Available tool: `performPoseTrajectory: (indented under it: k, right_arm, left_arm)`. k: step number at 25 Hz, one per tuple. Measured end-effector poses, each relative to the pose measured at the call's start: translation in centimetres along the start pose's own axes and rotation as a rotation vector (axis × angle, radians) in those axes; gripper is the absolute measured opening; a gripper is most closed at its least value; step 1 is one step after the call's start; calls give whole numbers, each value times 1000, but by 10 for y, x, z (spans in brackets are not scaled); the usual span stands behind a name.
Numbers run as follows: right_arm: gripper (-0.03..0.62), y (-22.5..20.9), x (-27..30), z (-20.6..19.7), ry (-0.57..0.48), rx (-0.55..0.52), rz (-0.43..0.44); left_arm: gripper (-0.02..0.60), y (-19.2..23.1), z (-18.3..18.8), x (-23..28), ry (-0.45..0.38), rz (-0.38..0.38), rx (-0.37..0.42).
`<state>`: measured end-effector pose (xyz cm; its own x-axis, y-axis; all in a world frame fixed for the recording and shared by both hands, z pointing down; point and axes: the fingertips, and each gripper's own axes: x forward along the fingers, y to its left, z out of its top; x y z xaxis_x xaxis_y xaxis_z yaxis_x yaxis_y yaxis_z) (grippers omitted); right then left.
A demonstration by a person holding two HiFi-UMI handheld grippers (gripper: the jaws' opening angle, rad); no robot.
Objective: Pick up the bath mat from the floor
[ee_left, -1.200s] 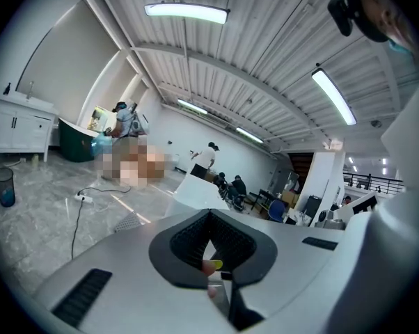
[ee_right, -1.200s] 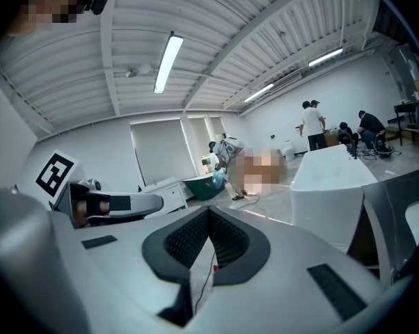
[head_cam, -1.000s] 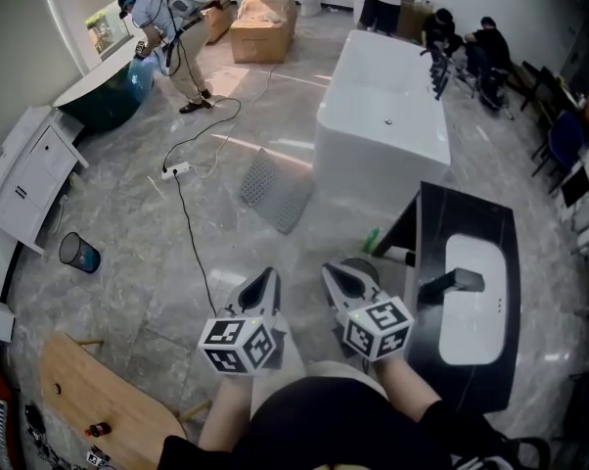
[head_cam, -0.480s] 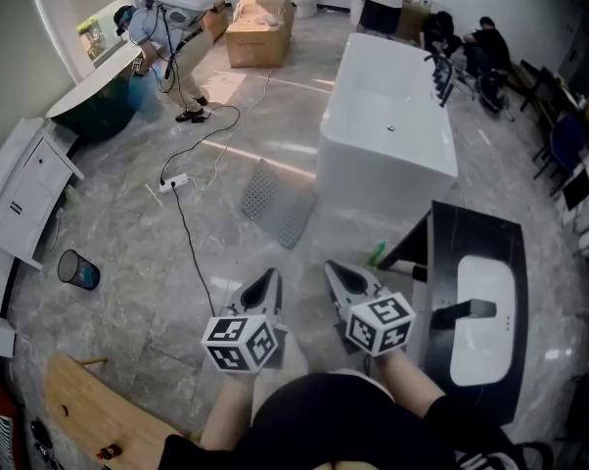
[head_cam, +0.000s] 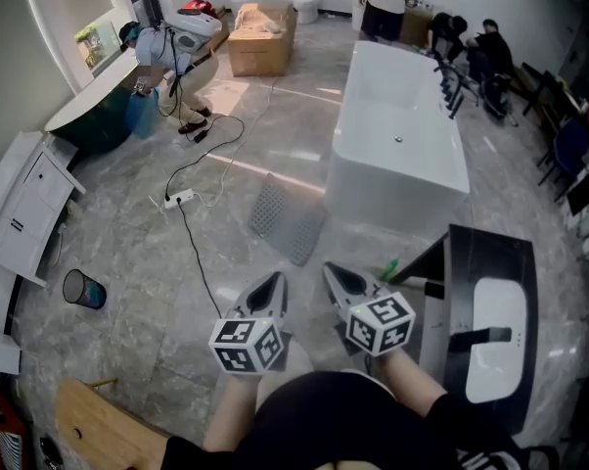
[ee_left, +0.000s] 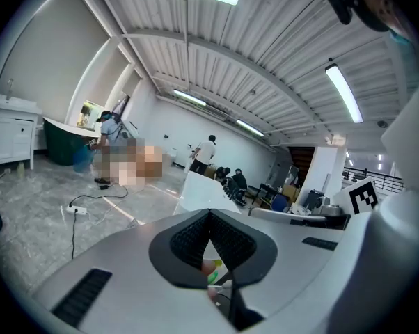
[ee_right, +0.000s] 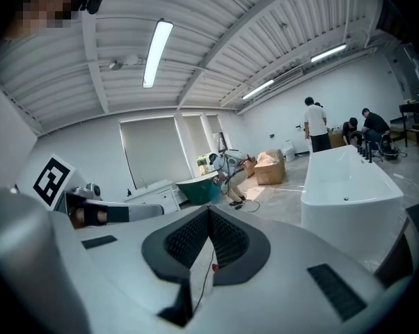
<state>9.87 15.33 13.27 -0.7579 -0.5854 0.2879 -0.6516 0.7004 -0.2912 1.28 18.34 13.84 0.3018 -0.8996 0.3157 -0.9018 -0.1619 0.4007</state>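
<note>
The bath mat (head_cam: 287, 218) is a grey, dotted rectangle lying flat on the marble floor beside the white bathtub (head_cam: 397, 145), well ahead of both grippers. My left gripper (head_cam: 271, 280) and right gripper (head_cam: 332, 272) are held side by side close to my body, pointing forward above the floor. Both are shut with nothing between the jaws. In the left gripper view the left gripper (ee_left: 209, 214) has its pads meeting at the tip. In the right gripper view the right gripper (ee_right: 209, 211) looks the same.
A black vanity top with a white basin (head_cam: 490, 331) stands at the right. A power strip with a black cable (head_cam: 178, 200) crosses the floor to the left. A blue bin (head_cam: 84, 289), a white cabinet (head_cam: 21, 213), a cardboard box (head_cam: 260, 39) and people stand around.
The whole view has shifted: mat, bathtub and vanity now sit slightly further right and lower in the head view. Both grippers stay shut and side by side.
</note>
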Motion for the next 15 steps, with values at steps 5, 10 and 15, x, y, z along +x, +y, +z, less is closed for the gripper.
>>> performPoseTrajectory:
  k: [5, 10, 15]
  right_arm:
    - [11, 5, 40, 10, 3, -5, 3]
    - [11, 7, 83, 22, 4, -11, -3]
    - [11, 2, 120, 28, 8, -13, -20]
  left_arm:
    - [0, 34, 19, 15, -3, -12, -4]
    - [0, 71, 37, 33, 0, -21, -9]
    - [0, 100, 49, 52, 14, -36, -3]
